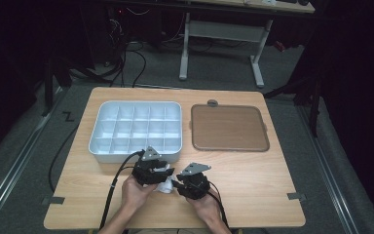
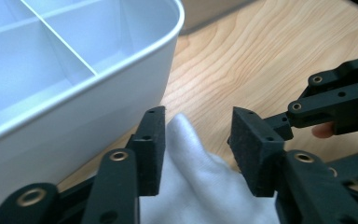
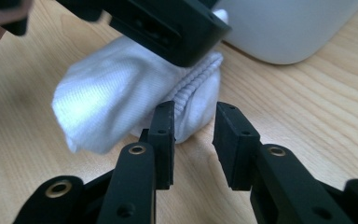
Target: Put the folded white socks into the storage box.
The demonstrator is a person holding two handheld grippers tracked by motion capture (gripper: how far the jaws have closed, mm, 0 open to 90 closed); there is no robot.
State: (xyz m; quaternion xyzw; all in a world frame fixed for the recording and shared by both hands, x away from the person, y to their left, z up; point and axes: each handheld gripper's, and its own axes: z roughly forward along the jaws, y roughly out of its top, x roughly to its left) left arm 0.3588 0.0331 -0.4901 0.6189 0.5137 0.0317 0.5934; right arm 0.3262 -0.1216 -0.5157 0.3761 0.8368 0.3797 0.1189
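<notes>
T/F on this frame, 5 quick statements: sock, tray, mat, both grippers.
1. The sock lies inside the tray. False: it lies on the table, in front of the tray.
2. The left gripper stands open, with the sock between its jaws. True.
3. The tray's compartments hold small parts. False: those in view are empty.
4. The brown mat lies right of the tray. True.
5. The right gripper is clamped on the sock. False: its jaws stand apart, with the sock just beyond them.
</notes>
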